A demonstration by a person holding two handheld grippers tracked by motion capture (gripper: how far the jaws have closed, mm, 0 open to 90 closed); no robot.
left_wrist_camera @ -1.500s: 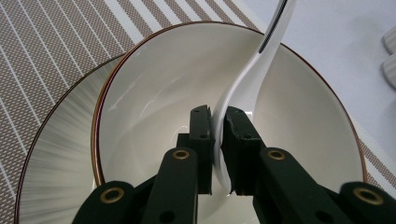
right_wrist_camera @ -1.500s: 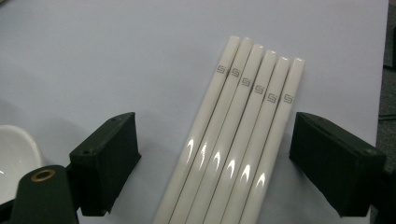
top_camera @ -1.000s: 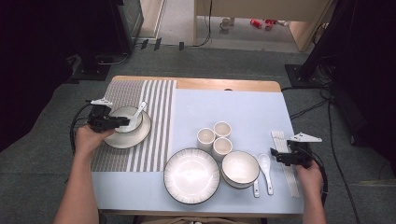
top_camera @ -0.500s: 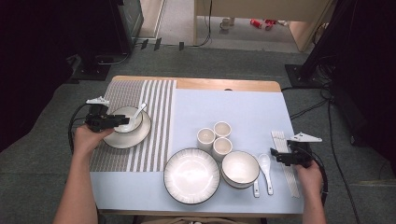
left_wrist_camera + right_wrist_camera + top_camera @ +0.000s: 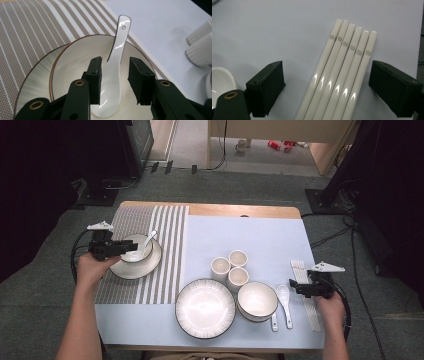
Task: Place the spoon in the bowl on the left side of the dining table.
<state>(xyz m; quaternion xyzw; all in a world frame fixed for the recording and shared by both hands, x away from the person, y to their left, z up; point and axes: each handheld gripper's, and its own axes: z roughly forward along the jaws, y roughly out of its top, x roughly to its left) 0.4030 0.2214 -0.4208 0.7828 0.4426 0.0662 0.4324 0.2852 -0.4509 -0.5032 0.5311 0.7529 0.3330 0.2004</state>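
A glossy white ceramic spoon [image 5: 113, 75] is seen lying in a gold-rimmed bowl [image 5: 75, 62] set on a ribbed plate [image 5: 145, 266], over a brown-and-white striped woven mat [image 5: 160, 227]. The left gripper [image 5: 115, 75] is held with jaws apart on either side of the spoon. The right gripper [image 5: 325, 87] is spread wide around six smooth white chopsticks [image 5: 342, 72], each stamped with a small square logo, on the pale blue counter [image 5: 250, 235].
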